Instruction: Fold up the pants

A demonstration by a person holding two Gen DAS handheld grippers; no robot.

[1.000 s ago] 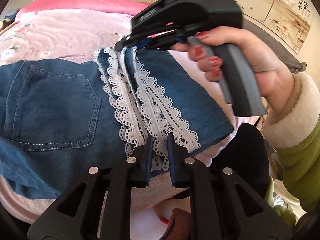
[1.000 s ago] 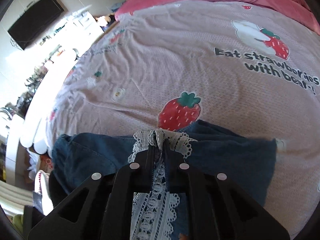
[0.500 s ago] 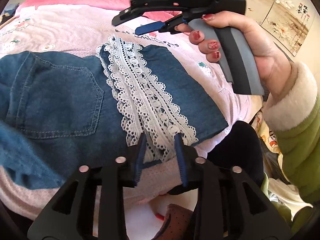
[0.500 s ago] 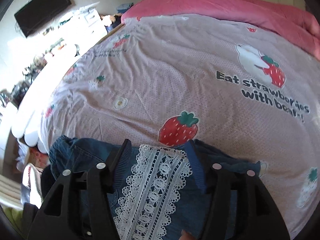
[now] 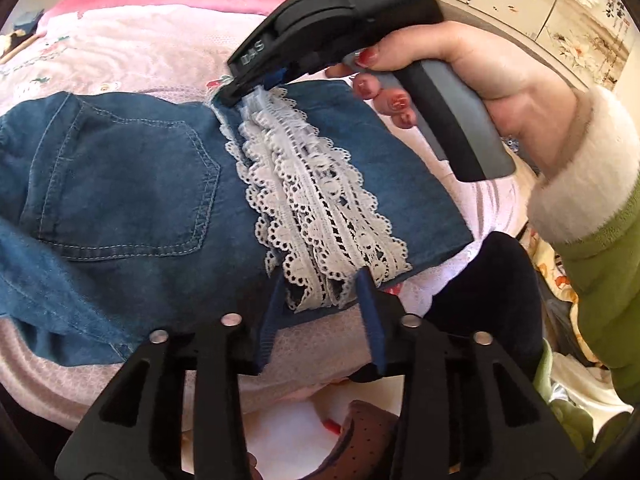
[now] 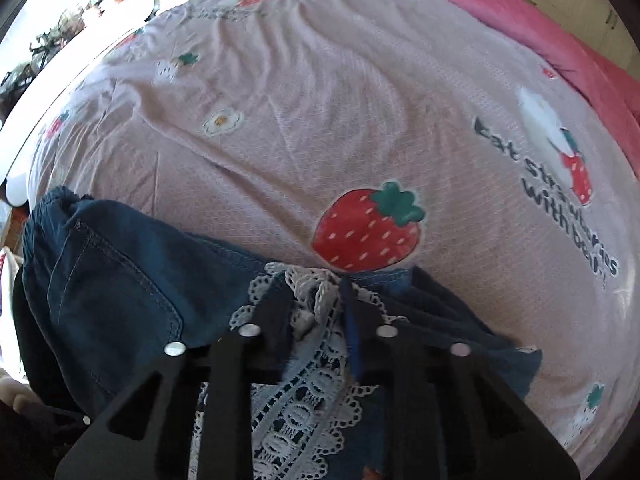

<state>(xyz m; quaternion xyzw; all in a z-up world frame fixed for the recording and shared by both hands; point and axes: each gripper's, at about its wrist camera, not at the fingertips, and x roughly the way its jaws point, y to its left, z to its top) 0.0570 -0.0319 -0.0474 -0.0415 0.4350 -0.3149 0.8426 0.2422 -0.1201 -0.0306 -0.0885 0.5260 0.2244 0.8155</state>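
Observation:
Blue denim pants [image 5: 120,180] lie on the bed with a back pocket up and a white lace hem [image 5: 312,200] folded over them. My left gripper [image 5: 320,280] stands open at the near end of the lace, its pads either side of the trim without pressing it. A hand [image 5: 460,60] holds my right gripper [image 5: 244,96] at the far end of the lace. Its jaws are closing, and the lace bunches between them. In the right wrist view the pants [image 6: 120,280] and lace [image 6: 304,400] lie under the right gripper [image 6: 314,292].
The pale pink strawberry-print sheet [image 6: 320,120] stretches beyond the pants, with a bright pink duvet [image 6: 520,20] at the far side. The bed's edge is near the left gripper, with a dark object [image 5: 500,280] and a slipper [image 5: 360,432] below it.
My left gripper let go of the lace and opened. My right gripper opened wide, lifted off, then came back down and closed on the far end of the lace, bunching it.

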